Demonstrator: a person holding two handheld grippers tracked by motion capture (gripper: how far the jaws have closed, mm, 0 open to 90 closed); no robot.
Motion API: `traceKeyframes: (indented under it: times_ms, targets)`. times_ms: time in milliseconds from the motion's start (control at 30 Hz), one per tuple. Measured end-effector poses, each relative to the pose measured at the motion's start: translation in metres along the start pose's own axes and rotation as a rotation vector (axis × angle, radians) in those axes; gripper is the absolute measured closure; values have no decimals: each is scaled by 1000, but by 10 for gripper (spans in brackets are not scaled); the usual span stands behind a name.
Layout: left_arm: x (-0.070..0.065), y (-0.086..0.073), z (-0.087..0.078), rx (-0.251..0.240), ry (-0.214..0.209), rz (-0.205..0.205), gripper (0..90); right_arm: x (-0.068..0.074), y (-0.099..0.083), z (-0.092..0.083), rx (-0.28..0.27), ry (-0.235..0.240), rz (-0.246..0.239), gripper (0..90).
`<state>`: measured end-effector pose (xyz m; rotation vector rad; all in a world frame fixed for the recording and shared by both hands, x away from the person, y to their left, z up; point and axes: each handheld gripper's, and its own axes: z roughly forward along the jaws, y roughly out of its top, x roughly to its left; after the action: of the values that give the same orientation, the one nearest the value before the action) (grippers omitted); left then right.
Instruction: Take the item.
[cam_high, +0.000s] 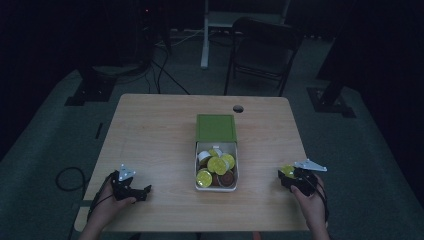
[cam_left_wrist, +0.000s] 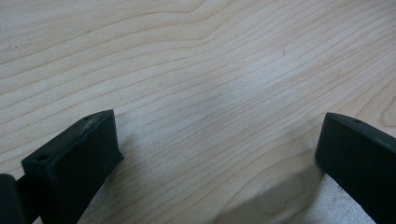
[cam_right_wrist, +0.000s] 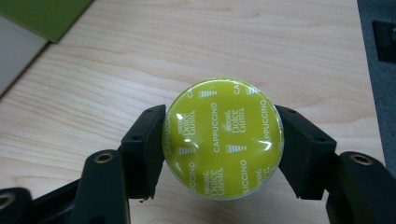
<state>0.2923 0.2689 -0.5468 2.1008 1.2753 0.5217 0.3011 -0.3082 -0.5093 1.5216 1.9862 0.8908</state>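
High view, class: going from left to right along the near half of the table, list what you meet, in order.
Left gripper, open on the bare table → white box of coffee capsules with its green lid behind → right gripper, shut on a yellow-green capsule.

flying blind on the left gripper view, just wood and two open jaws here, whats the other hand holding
Observer: The right gripper is shut on a yellow-green coffee capsule.
Operator: where's that from
Observer: Probably the white box mid-table; similar capsules lie inside it.
Operator: box lid on or off
Observer: Off. A green lid lies just beyond the box, touching its far end.
Operator: where's the right hand
Observer: Near the table's right edge, beside the box.
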Motion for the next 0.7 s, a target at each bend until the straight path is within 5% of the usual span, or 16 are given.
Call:
traceKeyframes:
  times_ms: [200,433,700]
  targets:
    - [0,0,0,0,0,0,0,-6,-7,6,24,-44,12,381]
    - [0,0,0,0,0,0,0,-10,-11,12,49,-2,22,381]
    - [0,0,0,0,0,0,0,-17,-13,15,52,-47,25,380]
